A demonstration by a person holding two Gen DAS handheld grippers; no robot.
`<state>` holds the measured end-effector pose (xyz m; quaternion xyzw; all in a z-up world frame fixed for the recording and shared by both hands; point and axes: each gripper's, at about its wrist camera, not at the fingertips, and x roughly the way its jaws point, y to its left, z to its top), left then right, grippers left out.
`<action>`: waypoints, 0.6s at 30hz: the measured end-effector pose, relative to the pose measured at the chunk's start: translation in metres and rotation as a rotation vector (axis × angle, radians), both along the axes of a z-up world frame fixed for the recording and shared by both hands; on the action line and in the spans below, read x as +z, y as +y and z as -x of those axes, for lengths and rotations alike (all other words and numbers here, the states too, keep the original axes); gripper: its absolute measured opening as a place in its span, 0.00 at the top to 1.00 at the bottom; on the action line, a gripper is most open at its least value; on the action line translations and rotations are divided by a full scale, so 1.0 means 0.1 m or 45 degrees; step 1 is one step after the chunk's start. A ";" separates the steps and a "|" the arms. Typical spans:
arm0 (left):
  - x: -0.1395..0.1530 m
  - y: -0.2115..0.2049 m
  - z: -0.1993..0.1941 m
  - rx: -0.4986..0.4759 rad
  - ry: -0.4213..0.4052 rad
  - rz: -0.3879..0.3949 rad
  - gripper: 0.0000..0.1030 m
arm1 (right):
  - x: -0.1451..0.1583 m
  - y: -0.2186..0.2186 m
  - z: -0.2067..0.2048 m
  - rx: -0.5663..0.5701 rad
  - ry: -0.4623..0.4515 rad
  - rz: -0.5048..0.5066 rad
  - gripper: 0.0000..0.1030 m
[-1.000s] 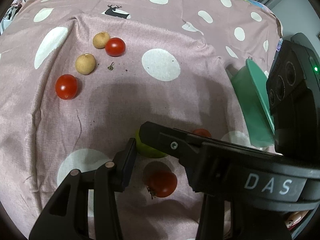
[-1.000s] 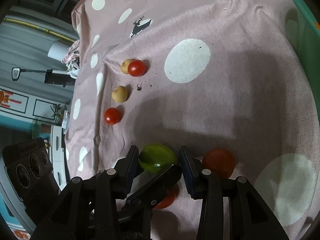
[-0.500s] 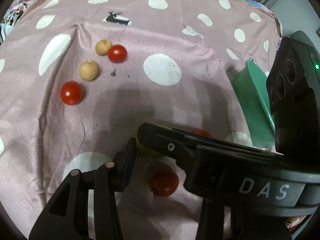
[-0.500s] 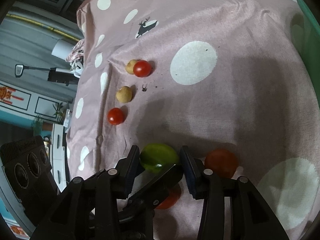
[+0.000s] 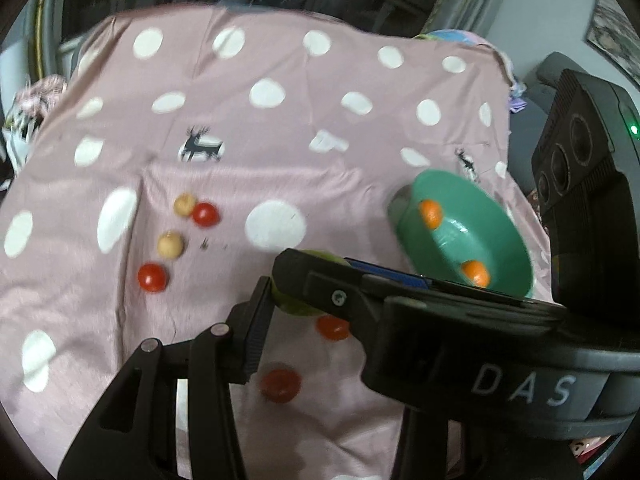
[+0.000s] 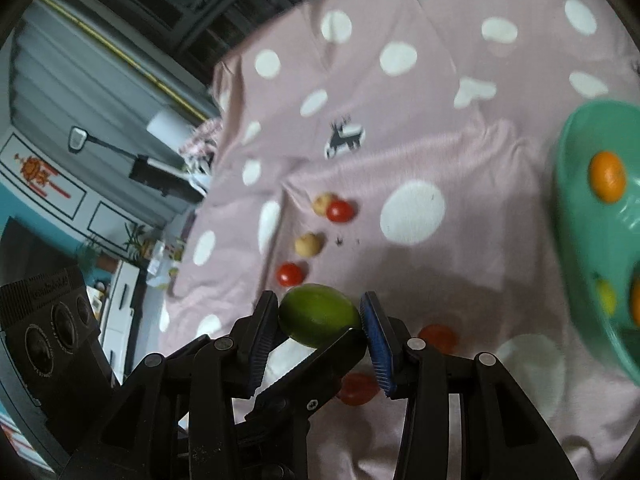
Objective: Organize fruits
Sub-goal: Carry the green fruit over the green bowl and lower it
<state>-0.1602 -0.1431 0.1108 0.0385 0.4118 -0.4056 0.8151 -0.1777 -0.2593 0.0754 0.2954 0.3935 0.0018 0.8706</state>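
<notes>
Between the right gripper (image 6: 320,320) fingers, a green fruit (image 6: 319,314) is pinched above the pink dotted cloth (image 6: 440,140). Its lower half hides behind the left gripper (image 5: 276,300), whose own hold I cannot tell. At 3 o'clock the green bowl (image 6: 576,240) is cut off; tomatoes below blur.

A pink cloth (image 5: 320,120) with white dots and small dark deer prints covers the bench. The bowl (image 5: 508,236) is teal green, with orange fruits (image 5: 430,214) inside. Left of the bowl lie red tomatoes (image 5: 152,277) and pale tan fruits (image 5: 170,244). A green lime (image 6: 318,315) sits between the blue pads (image 6: 378,344) of the black right tool (image 6: 320,320).
</notes>
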 end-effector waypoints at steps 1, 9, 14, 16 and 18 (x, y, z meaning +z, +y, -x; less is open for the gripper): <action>0.05 -0.04 0.03 -0.013 -0.021 0.004 0.58 | 0.06 -0.03 0.05 -0.010 -0.025 0.006 0.55; 0.29 -0.47 0.28 -0.153 -0.136 0.057 0.57 | 0.34 -0.34 0.39 -0.144 -0.162 0.027 0.55; 0.37 -0.77 0.42 -0.261 -0.176 0.073 0.58 | 0.43 -0.58 0.63 -0.246 -0.217 0.042 0.55; 0.37 -0.87 0.46 -0.299 -0.182 0.086 0.58 | 0.45 -0.68 0.73 -0.298 -0.231 0.042 0.55; 0.37 -0.98 0.50 -0.338 -0.189 0.103 0.58 | 0.47 -0.75 0.80 -0.341 -0.243 0.045 0.55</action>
